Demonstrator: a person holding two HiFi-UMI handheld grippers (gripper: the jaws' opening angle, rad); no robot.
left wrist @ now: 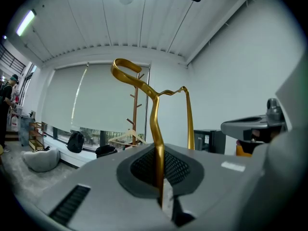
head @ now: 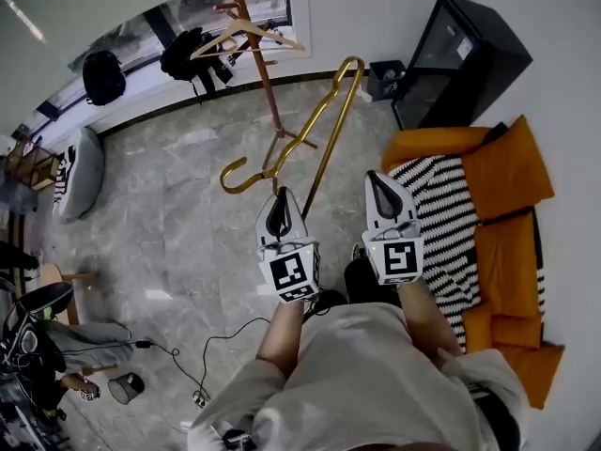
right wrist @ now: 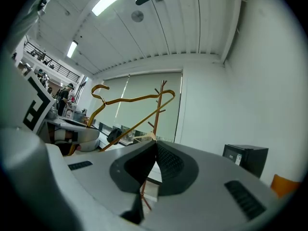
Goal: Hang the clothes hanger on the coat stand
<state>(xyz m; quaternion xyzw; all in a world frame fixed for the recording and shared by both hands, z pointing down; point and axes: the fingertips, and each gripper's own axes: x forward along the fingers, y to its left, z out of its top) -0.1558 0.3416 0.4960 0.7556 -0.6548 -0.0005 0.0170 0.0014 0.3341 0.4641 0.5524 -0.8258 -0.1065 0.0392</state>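
My left gripper (head: pixel 280 195) is shut on a gold metal clothes hanger (head: pixel 319 125). It pinches the bar near the hook, and the hook (head: pixel 235 177) curls out to the left. In the left gripper view the gold bar (left wrist: pixel 155 129) rises from between the closed jaws, with the hook (left wrist: pixel 124 67) on top. The wooden coat stand (head: pixel 255 54) is beyond, near the window, and a pale wooden hanger (head: pixel 242 34) hangs on it. My right gripper (head: pixel 381 184) is shut and holds nothing, to the right of the hanger. From the right gripper view the gold hanger (right wrist: pixel 130 100) and the stand (right wrist: pixel 161 105) show ahead.
A black cabinet (head: pixel 460 59) stands against the wall at the right. An orange sofa (head: pixel 502 186) with a striped cloth (head: pixel 441 219) lies beside my right arm. Black bags (head: pixel 103 75) sit on the window sill, a grey cushion (head: pixel 80 172) on the floor left, a cable (head: pixel 216 341) below.
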